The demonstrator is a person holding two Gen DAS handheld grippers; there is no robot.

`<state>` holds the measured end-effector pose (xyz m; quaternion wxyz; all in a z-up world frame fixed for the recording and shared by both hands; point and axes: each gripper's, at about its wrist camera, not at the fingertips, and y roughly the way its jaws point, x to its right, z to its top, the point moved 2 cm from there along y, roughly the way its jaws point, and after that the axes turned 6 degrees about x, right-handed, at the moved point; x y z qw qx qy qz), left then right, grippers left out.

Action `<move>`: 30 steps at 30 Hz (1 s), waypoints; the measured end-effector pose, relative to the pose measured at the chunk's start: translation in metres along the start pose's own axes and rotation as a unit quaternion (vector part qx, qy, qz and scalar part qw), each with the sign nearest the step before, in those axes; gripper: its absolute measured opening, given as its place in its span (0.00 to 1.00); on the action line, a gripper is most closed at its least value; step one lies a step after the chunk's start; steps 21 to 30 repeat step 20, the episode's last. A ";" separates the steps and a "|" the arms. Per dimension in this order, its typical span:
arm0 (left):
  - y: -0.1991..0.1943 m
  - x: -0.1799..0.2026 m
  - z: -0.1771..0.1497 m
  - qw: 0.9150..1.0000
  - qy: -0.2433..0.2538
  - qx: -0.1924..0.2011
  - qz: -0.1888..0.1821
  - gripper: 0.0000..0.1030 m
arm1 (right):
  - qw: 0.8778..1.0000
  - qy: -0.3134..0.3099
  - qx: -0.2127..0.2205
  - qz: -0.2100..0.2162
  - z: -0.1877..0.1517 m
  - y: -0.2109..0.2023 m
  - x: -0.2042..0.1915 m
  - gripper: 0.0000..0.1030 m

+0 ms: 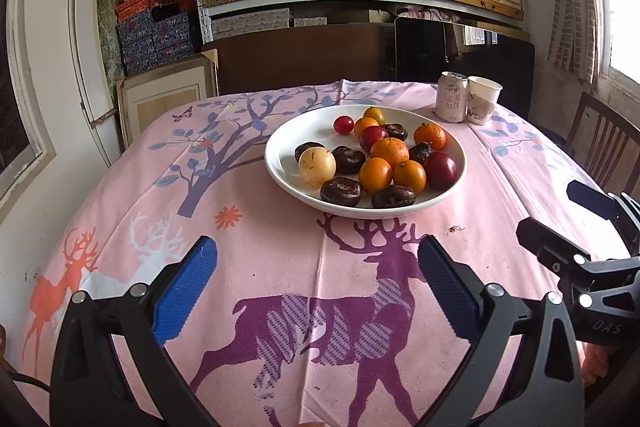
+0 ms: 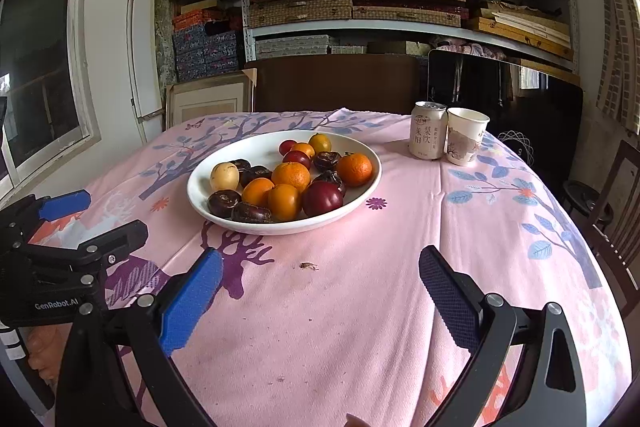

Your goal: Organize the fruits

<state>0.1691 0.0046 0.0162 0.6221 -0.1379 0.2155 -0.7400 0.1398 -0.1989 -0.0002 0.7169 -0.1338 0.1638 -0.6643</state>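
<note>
With every fruit I can see sitting in the white plate (image 1: 280, 163), I read the fruits as gathered in one dish mid-table; whether that's a finished sort or a mixed pile waiting to be split, I can't settle from this. On the plate in the left wrist view: pale yellow round fruit (image 1: 317, 167) at 9 o'clock, dark water chestnuts (image 1: 341, 191) along 6 to 7, oranges (image 1: 389, 151) bunched at centre, dark red plum (image 1: 441, 170) at 3, cherry tomato (image 1: 343, 125) near 12. Kinds are mixed and touching, so probably dropped in, not arranged. No fruit on the pink deer tablecloth (image 1: 280, 259), only a small scrap (image 2: 308, 266). Drink can (image 2: 428, 131) and paper cup (image 2: 466, 137) stand touching, at about 2 o'clock from the plate, well apart from it, likely parked out of the work zone. My left gripper (image 1: 318, 277) is released, jaws wide, nothing between them, hanging short of the plate's 6 o'clock rim. My right gripper (image 2: 320, 287) is the same: spread, empty, near the plate's 5 o'clock side. Both look held back at the near edge, so I keep the whole plate in sight.
</note>
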 end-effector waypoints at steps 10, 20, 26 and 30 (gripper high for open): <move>0.000 0.000 -0.003 1.000 -0.002 -0.004 -0.001 0.96 | 1.000 0.005 -0.018 -0.002 -0.003 0.006 0.002 0.97; 0.004 0.000 -0.003 1.000 -0.001 -0.012 -0.002 0.96 | 0.999 0.010 -0.032 -0.001 -0.004 0.011 0.003 0.97; 0.004 0.000 -0.003 1.000 -0.001 -0.012 -0.002 0.96 | 0.999 0.010 -0.032 -0.001 -0.004 0.011 0.003 0.97; 0.004 0.000 -0.003 1.000 -0.001 -0.012 -0.002 0.96 | 0.999 0.010 -0.032 -0.001 -0.004 0.011 0.003 0.97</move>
